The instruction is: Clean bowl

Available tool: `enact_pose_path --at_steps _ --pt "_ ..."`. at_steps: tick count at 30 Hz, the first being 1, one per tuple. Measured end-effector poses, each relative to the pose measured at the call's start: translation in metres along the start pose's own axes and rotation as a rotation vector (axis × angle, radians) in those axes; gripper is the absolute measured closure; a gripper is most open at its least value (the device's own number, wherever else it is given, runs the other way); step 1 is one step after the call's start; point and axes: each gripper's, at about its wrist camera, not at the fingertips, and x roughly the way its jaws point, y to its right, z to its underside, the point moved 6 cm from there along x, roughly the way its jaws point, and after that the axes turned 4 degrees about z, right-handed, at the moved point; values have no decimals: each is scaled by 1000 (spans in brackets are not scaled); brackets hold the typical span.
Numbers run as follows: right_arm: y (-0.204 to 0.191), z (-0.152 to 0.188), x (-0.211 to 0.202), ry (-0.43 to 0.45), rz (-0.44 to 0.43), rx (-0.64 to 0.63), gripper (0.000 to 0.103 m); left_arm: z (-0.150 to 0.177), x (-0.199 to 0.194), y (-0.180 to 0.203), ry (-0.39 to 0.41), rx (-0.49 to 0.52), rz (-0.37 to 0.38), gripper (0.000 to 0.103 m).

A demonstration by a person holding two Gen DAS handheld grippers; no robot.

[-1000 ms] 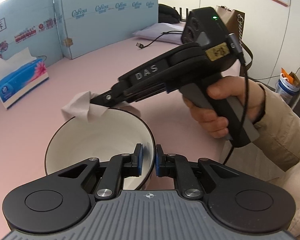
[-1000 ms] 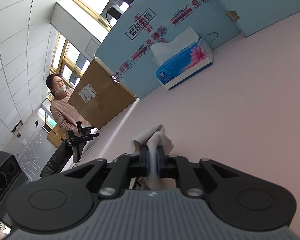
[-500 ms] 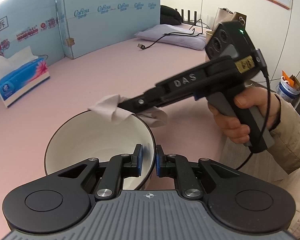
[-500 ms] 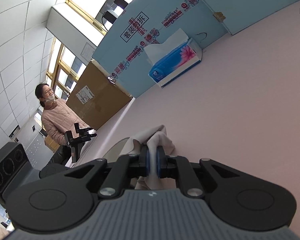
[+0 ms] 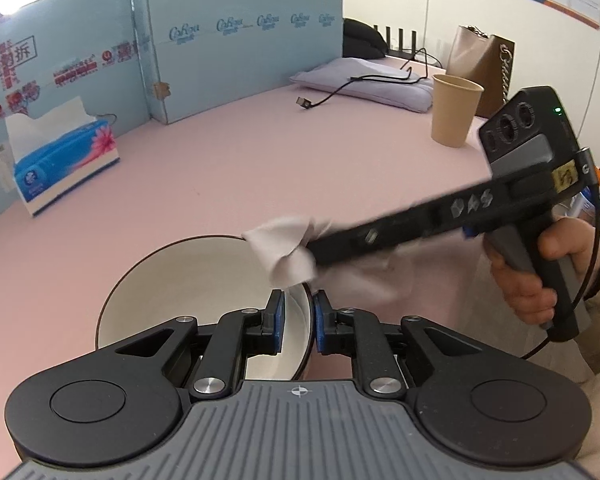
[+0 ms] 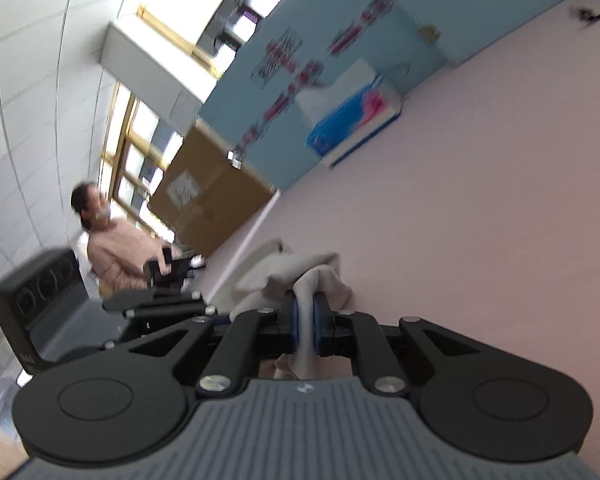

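Observation:
A white bowl (image 5: 188,280) with a dark rim sits on the pink table. My left gripper (image 5: 298,322) is shut on the bowl's near right rim, one pad inside and one outside. My right gripper (image 5: 312,246) comes in from the right, shut on a crumpled beige cloth (image 5: 286,248) that hangs at the bowl's right rim. In the right wrist view the cloth (image 6: 300,280) is pinched between the blue pads of that gripper (image 6: 304,322), and part of the bowl's white edge (image 6: 256,256) shows beyond it.
A blue tissue box (image 5: 60,160) stands at the far left. A paper cup (image 5: 454,110), a grey pouch with a cable (image 5: 364,80) and a brown bag (image 5: 484,72) stand at the far right. Blue foam boards (image 5: 220,40) wall the back.
My right gripper has swept the cloth from the bowl's far left rim across to its right rim and pulled back to the right. The left gripper has kept its hold on the bowl.

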Motion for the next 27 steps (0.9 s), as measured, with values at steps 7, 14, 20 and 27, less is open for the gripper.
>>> enact_pose_path --at_steps 7,14,20,27 --pt "17 -22 -30 116 47 31 92 -5 7 -1 -8 -15 -19 80" --pt "7 -13 -13 85 -59 60 92 0 1 -1 -26 12 -7 92" --pt "-2 0 12 9 -81 67 92 9 -7 1 -38 56 -1 90" --pt "-6 2 24 -6 -13 28 92 11 -8 2 -39 79 7 91"
